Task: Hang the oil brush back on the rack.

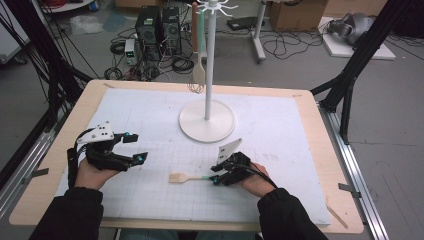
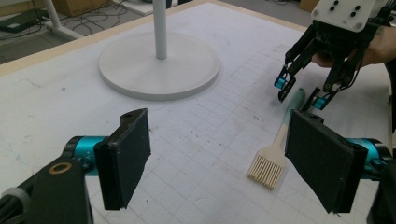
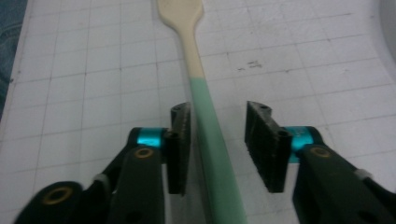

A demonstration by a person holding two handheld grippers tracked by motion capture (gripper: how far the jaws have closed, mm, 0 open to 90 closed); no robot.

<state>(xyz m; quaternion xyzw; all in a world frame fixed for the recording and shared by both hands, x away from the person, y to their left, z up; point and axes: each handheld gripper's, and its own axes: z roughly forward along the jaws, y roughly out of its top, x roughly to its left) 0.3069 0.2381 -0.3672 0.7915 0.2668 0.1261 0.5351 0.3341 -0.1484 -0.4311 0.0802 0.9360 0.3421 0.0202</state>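
While the right gripper [image 3: 217, 144] straddles the spatula's green handle [image 3: 212, 154], its 2 jaws spread and not pinching, centre the handle before squeezing.

A cream-headed spatula [image 3: 189, 42] with a mint-green handle is noted on a white, grey-gridded mat [image 1: 150, 125]; the counter [image 1: 320, 130] is pale wood; the stand [image 1: 206, 120] is white.

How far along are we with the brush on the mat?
Done: one utensil already hangs on the rack. In hand: the right tongs straddle the brush handle, a gap on one side, brush flat on the mat. Left: grip, lift, probably hang. The left tongs wait open.
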